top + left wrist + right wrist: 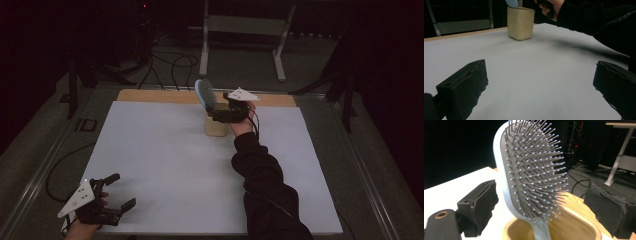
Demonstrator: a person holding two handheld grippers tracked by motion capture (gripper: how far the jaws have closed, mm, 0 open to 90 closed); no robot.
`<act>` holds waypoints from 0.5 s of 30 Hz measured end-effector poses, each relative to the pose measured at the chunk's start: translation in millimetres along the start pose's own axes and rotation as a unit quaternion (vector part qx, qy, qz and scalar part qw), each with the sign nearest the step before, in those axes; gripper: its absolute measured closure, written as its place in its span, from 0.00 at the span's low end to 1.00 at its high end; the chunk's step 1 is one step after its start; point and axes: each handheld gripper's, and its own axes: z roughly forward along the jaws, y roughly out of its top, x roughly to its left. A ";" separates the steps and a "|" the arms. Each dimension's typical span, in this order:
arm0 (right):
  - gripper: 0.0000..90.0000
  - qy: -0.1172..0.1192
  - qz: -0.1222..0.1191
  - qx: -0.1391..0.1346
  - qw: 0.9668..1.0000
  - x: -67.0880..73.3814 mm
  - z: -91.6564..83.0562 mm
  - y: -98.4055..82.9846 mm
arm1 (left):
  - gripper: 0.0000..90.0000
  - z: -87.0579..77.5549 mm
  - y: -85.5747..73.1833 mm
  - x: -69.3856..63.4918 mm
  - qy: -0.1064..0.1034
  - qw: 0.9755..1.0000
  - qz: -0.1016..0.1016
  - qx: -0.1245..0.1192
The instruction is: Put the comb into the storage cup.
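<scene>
Black jaws of the right gripper (541, 205) stand wide apart, empty, flanking the hairbrush (534, 170) upright, handle down, in the cup (216, 126), far from the open, empty left gripper (115, 192).

A worktop (165, 150) covered by a white sheet carries a single item: a beige cup (215, 126) standing upright near its far edge, middle right. Beyond the sheet, a strip of bare wood (150, 95) shows along the far side. The worktop stands on a grey floor (240, 65).
</scene>
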 end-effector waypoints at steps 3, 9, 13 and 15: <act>0.12 0.008 -0.009 0.011 1.000 2.7 -1.2 1.5 | 0.00 0.3 0.0 0.1 0.000 1.000 0.001 0.001; 0.12 0.014 -0.017 0.021 1.000 2.1 -6.7 5.6 | 0.00 -0.8 0.1 -0.6 0.001 1.000 0.001 0.001; 0.13 0.019 -0.014 0.030 0.999 1.9 -10.3 8.5 | 0.00 -0.6 0.2 -0.6 0.001 1.000 0.001 0.002; 0.14 0.028 -0.009 0.035 0.999 1.9 -11.7 10.1 | 0.00 -0.7 0.2 -0.3 0.001 1.000 0.001 0.001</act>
